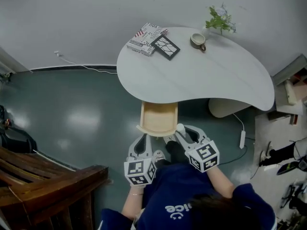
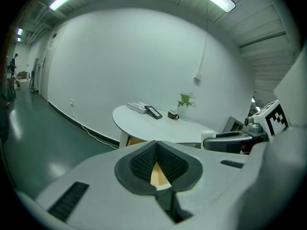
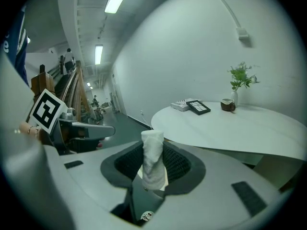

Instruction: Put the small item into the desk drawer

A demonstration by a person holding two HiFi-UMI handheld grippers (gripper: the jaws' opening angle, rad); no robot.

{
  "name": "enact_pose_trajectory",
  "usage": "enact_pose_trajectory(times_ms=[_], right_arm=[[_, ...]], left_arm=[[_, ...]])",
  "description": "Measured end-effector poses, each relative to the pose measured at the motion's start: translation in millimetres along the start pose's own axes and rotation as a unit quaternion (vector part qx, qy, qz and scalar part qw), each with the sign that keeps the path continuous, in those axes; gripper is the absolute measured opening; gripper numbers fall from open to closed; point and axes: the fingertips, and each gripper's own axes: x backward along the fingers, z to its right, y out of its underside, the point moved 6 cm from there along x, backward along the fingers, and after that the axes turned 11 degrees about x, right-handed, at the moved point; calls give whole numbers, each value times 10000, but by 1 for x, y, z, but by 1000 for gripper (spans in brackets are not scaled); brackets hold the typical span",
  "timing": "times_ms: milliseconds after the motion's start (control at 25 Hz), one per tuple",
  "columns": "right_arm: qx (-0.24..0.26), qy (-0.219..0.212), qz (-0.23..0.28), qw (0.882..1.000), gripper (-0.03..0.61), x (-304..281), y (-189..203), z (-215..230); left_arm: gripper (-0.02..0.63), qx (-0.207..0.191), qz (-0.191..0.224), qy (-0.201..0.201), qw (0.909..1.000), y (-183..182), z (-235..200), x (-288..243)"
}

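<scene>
The wooden desk drawer (image 1: 145, 118) stands pulled open under the near edge of the white rounded table (image 1: 211, 80). My right gripper (image 1: 182, 132) is shut on a small white rolled item (image 1: 180, 127) just beside the drawer's front right corner. In the right gripper view the roll (image 3: 153, 155) stands upright between the dark pads (image 3: 178, 163). My left gripper (image 1: 145, 142) hovers at the drawer's front edge; its jaws (image 2: 156, 145) meet at the tips with nothing held, and drawer wood (image 2: 158, 175) shows behind them.
On the table's far side lie a patterned book (image 1: 146, 38), a black framed picture (image 1: 165, 47), a cup (image 1: 197, 40) and a small plant (image 1: 220, 19). A wooden bench (image 1: 43, 181) stands at the lower left. A power strip (image 1: 242, 139) lies on the floor at right.
</scene>
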Motion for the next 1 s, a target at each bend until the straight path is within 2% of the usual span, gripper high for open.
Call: enact_pose_trajectory(times_ms=[160, 560, 1000], right_arm=[[110, -211, 5, 9997, 130, -14, -8, 10], [506, -616, -111, 9968, 130, -50, -23, 31], [936, -1373, -518, 9847, 130, -107, -13, 43]], left_arm=[[5, 84, 99, -266, 9996, -7, -5, -7], [5, 130, 232, -618, 9977, -22, -8, -25], [5, 215, 320, -1059, 9936, -31, -8, -33]])
